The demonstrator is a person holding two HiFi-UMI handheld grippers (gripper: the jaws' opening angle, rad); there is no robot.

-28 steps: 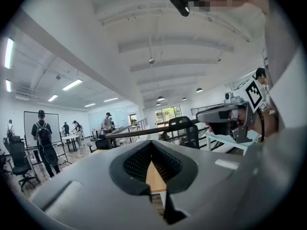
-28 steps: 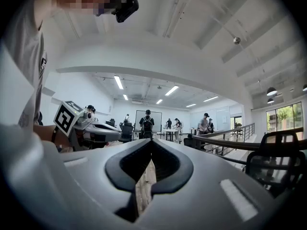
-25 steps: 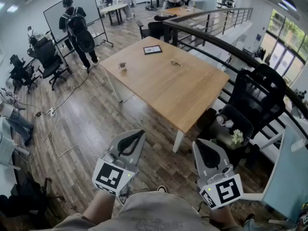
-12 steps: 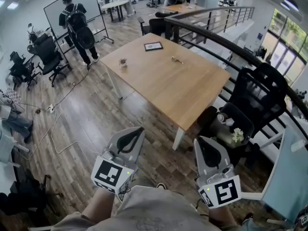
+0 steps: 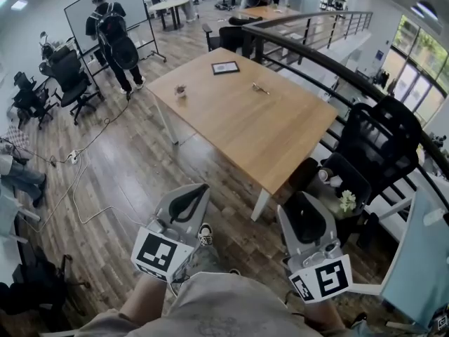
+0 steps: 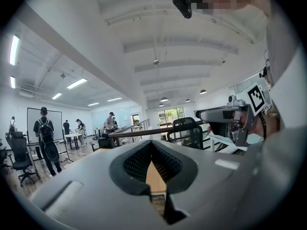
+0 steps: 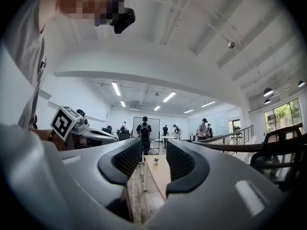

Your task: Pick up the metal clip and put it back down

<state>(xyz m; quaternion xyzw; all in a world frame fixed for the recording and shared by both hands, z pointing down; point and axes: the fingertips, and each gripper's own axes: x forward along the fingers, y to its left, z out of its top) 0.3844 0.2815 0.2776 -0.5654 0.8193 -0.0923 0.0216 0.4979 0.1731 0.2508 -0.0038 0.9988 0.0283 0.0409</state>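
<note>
- The left tongs [image 5: 205, 188] are held level over the wooden floor [image 5: 126, 181], at about 7 o'clock in the head view; in the left gripper view the jaws are seen closed tip to tip, with nothing gripped
- The right tongs [image 5: 300, 201] are held at about 5 o'clock, beside the left pair; the jaws have just been opening and are now spread wide, with nothing between them
- The metal clip [image 5: 259, 88] is seen lying on the bench [image 5: 280, 139], toward its far side, at roughly 12 o'clock from both tongs and well apart from them
- A small pot [image 5: 181, 90] is seen at 9 o'clock from the clip and a dark frame [image 5: 224, 67] at about 10 o'clock, both on the bench
- A black chair [image 5: 382, 135] is placed at 3 o'clock from the bench
</note>
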